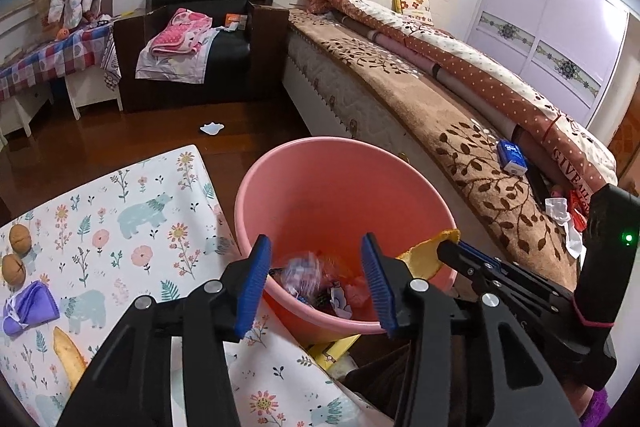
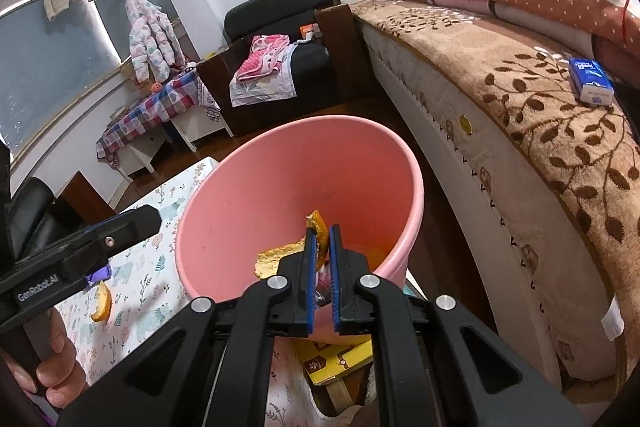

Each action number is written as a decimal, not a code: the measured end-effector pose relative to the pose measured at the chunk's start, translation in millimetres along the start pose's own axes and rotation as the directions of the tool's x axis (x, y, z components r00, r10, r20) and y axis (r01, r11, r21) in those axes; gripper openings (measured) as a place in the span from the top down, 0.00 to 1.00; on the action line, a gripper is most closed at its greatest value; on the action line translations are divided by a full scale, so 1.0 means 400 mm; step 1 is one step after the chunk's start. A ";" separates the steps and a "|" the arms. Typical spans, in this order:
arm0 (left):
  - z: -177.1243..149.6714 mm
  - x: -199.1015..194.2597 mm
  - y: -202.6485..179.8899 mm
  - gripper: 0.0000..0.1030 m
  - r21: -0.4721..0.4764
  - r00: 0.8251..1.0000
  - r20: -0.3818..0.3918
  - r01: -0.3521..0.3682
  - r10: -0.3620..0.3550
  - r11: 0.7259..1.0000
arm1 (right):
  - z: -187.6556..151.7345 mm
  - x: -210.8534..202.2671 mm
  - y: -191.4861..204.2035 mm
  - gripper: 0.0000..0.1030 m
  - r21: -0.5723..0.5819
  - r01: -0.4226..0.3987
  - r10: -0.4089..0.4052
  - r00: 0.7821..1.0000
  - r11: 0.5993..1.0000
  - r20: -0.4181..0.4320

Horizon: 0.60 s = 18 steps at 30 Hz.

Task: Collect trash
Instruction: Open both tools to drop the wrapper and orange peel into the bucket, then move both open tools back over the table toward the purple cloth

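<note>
Pink bucket (image 1: 280,195); floral bear-print tablecloth (image 1: 132,211); yellow-orange peel (image 2: 280,255).

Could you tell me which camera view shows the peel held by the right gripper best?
The right wrist view: the orange peel is pinched in the right gripper. The left wrist view shows only its side.

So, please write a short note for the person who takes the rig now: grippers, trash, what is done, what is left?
Left gripper: open, empty, over the pink bin.
Right gripper: shut on a peel, held inside the bin's rim.
Done: some trash is already in the bin.
Left: release this peel; then the second peel and perhaps the walnuts on the floral cloth, the wrappers on the bed, the white scrap on the floor.
</note>
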<state>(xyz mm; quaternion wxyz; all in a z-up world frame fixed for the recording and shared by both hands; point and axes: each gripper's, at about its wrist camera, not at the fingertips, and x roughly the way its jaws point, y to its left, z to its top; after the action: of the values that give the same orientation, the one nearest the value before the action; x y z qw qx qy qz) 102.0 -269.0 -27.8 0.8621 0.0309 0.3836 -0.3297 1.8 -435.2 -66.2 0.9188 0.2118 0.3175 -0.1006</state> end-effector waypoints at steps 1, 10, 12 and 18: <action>-0.002 -0.003 0.002 0.55 -0.003 1.000 0.002 0.000 0.000 1.000 | 0.000 0.001 -0.001 0.93 -0.001 0.002 -0.002 1.000 1.000 -0.001; -0.023 -0.051 0.026 0.55 -0.024 1.000 0.020 -0.023 0.024 0.999 | -0.003 -0.025 0.020 0.72 -0.013 -0.017 0.017 1.000 1.000 0.026; -0.024 -0.067 0.030 0.55 -0.018 0.999 0.030 -0.035 0.036 0.999 | -0.002 -0.036 0.033 0.72 -0.023 -0.022 0.023 0.999 0.999 0.037; -0.044 -0.136 0.057 0.55 -0.021 0.995 0.074 -0.063 0.064 0.998 | -0.004 -0.066 0.093 0.72 -0.075 -0.048 0.052 0.997 0.996 0.054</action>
<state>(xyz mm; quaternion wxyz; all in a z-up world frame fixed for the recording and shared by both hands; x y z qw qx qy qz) 77.6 -216.2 -7.8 0.8860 0.0227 0.3532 -0.2994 -7.8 -399.9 -38.8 0.9368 0.1830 0.2896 -0.0716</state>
